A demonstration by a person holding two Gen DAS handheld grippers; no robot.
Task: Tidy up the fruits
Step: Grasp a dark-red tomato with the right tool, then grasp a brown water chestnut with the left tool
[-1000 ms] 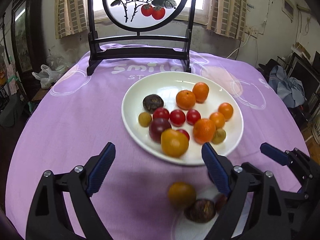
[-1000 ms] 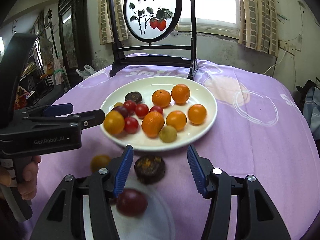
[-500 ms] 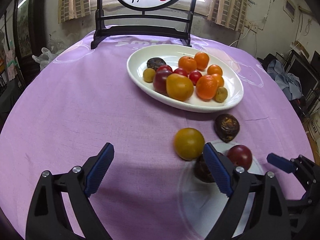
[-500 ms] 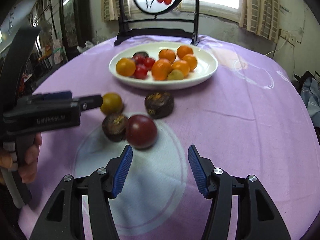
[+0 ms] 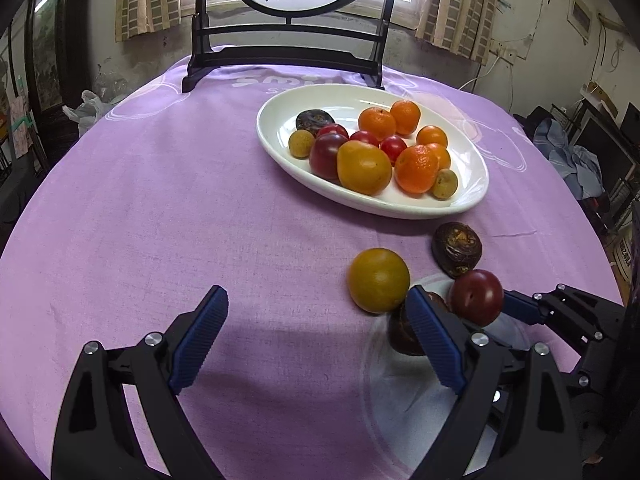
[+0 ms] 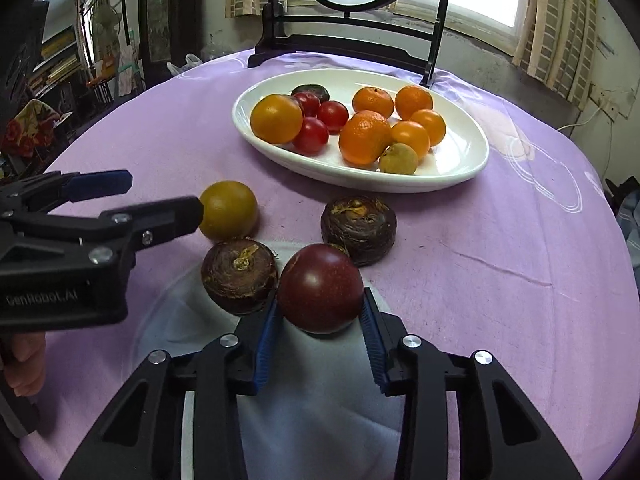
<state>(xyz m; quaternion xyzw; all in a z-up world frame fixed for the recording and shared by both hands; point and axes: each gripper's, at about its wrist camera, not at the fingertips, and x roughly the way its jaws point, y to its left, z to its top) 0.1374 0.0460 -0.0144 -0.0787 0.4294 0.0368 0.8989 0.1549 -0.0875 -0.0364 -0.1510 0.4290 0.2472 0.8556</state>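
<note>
The right gripper (image 6: 320, 314) brackets a dark red plum (image 6: 320, 288), pads touching or nearly touching its sides. The left gripper (image 5: 316, 344) hangs spread and empty just left of the plum. A yellow fruit (image 6: 228, 210) and two brown fruits (image 6: 239, 276) crowd it; beyond lies the white plate (image 6: 460, 168). Best practice: squeeze gently, lift straight, avoid nudging neighbours.

Bare purple cloth (image 5: 140, 208) is left along the table's left edge; the white plate (image 5: 476, 196) and four loose fruits are crowded toward its right edge.
</note>
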